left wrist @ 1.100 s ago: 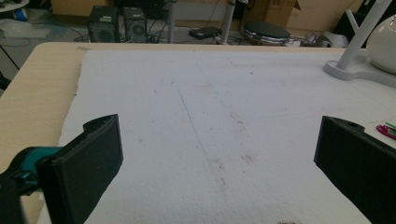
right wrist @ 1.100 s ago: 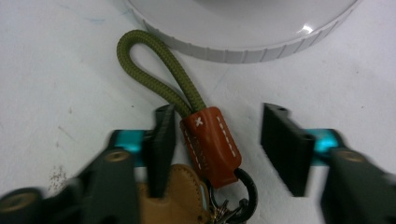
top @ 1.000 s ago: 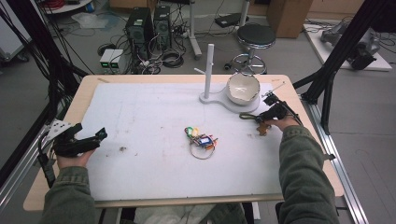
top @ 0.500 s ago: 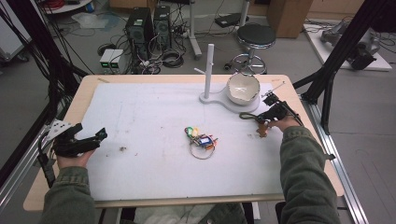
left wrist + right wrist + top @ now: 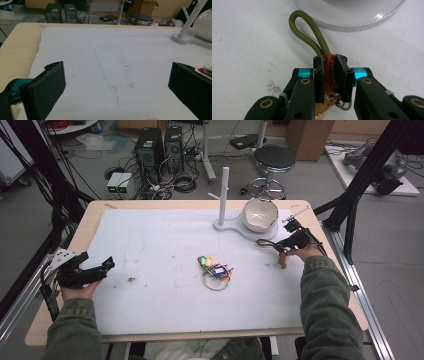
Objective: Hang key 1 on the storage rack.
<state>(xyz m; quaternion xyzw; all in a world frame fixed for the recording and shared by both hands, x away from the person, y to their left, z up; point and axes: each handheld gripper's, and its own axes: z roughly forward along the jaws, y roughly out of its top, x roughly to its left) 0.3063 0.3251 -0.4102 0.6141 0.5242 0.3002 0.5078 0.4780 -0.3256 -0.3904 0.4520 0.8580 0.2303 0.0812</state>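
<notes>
Left gripper (image 5: 92, 270) near table's left edge, jaws spread wide, nothing between; its own view shows bare white foam mat (image 5: 120, 65) ahead. Mid-mat: small cluster of coloured clips and ring (image 5: 215, 270), open room around. Right gripper (image 5: 329, 72) clamped on orange leather key fob (image 5: 329, 67) with olive cord loop (image 5: 308, 30), just beside round white stand base (image 5: 352, 22); high view leaves fob too small to tell.
</notes>
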